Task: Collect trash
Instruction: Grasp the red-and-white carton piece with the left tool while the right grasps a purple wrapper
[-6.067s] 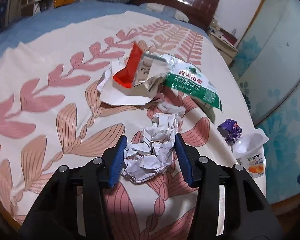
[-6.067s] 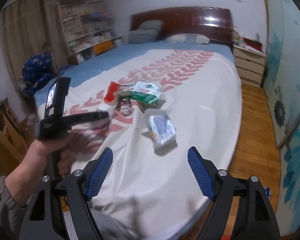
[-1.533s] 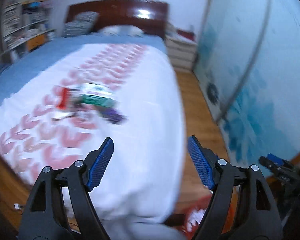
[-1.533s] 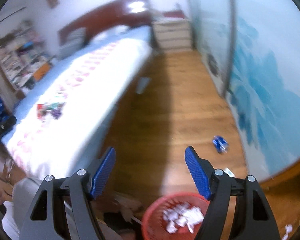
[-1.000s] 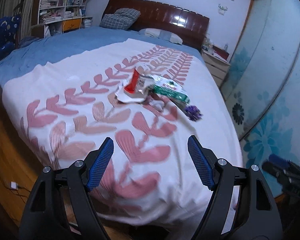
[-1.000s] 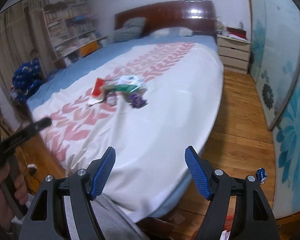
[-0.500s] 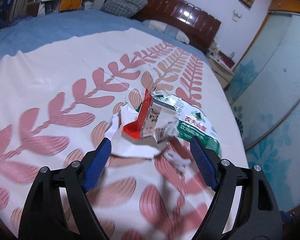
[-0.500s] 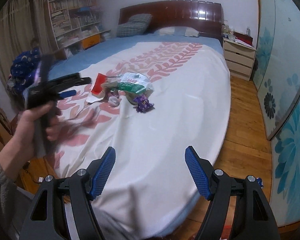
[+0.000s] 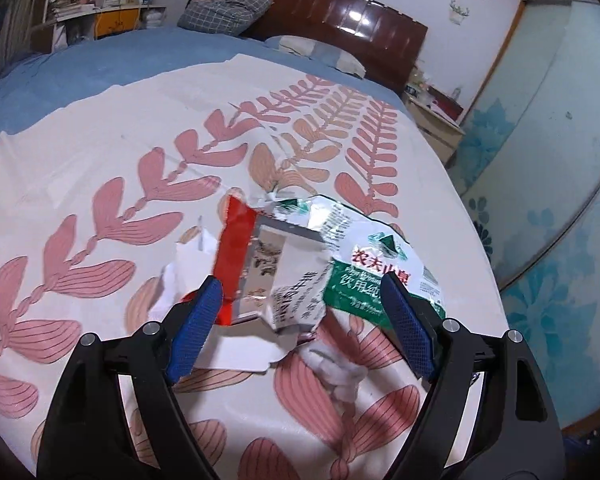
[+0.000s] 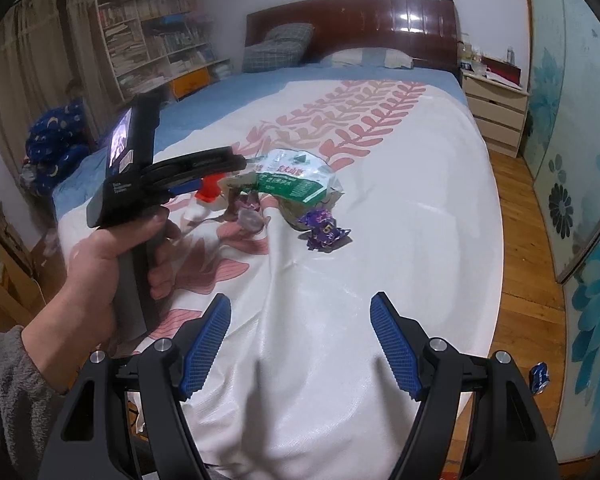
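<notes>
The left hand (image 10: pixel 100 264) was gripping its tool's handle, reaching out over the bed (image 10: pixel 400 208) with the left gripper (image 9: pixel 300 316) angled down at the trash pile. Its jaws had just been opening, and they stood wide with the torn red-and-silver wrapper (image 9: pixel 256 268) and the green-and-white plastic bag (image 9: pixel 364 264) showing between them, pads not pressing on anything. The right gripper (image 10: pixel 300 336) hung back over plain bedcover, spread apart too, nothing in it.

Only the left wrist view showed the white tissue wad (image 9: pixel 340 364) just under the pile. Only the right wrist view caught the purple candy wrapper (image 10: pixel 324 232) lying beside the bag, plus a blue can (image 10: pixel 539 377) on the wooden floor. Couldn't tell if the bag had anything inside.
</notes>
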`<state>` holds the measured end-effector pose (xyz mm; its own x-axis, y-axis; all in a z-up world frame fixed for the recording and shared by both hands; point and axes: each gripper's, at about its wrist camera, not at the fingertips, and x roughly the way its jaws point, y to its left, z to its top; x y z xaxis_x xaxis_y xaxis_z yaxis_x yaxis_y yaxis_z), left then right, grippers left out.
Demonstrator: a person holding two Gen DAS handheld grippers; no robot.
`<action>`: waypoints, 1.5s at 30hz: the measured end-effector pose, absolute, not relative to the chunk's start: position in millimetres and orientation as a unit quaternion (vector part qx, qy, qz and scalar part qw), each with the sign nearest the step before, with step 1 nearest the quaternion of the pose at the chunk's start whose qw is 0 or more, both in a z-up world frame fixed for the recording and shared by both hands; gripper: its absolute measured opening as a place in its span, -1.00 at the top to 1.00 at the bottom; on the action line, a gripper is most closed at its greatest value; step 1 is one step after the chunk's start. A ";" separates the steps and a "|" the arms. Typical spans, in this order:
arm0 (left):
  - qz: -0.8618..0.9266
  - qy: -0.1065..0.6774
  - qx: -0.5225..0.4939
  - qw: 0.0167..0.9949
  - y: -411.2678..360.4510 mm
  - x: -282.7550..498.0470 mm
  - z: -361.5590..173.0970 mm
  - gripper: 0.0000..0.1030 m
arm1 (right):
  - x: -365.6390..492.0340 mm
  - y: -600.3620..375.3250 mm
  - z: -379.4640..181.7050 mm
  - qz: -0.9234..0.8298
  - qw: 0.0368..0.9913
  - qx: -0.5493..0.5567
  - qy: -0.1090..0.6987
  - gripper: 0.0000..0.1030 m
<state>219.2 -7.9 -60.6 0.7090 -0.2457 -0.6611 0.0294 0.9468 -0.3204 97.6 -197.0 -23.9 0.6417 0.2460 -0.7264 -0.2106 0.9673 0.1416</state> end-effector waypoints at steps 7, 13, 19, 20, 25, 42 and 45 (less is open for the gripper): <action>-0.078 0.432 -0.160 0.884 -5.3 238.7 -87.2 0.42 | 98.7 -207.9 -33.9 0.107 0.903 0.036 0.416 -0.40; -0.078 0.408 -0.187 0.890 3.0 226.9 -80.0 0.56 | 103.6 -208.8 -36.1 0.108 0.903 0.034 0.415 -0.40; -0.085 0.372 -0.193 0.904 5.8 200.7 -50.6 0.61 | 138.2 -203.2 -33.7 0.107 0.917 -0.009 0.383 -0.31; -0.088 0.364 -0.193 0.907 6.7 194.5 -44.9 0.61 | 147.7 -201.9 -34.3 0.109 0.917 -0.012 0.383 -0.14; -0.100 0.355 -0.195 0.909 13.7 162.3 -31.6 0.61 | 211.8 -184.1 -53.1 0.117 0.906 -0.032 0.406 -0.08; -0.081 0.325 -0.214 0.918 18.4 83.0 8.7 0.61 | 166.8 -194.4 -19.9 0.167 0.901 0.030 0.399 0.58; -0.097 0.301 -0.205 0.926 0.2 55.2 35.2 0.61 | 120.6 -224.4 19.8 0.179 0.910 0.059 0.370 0.58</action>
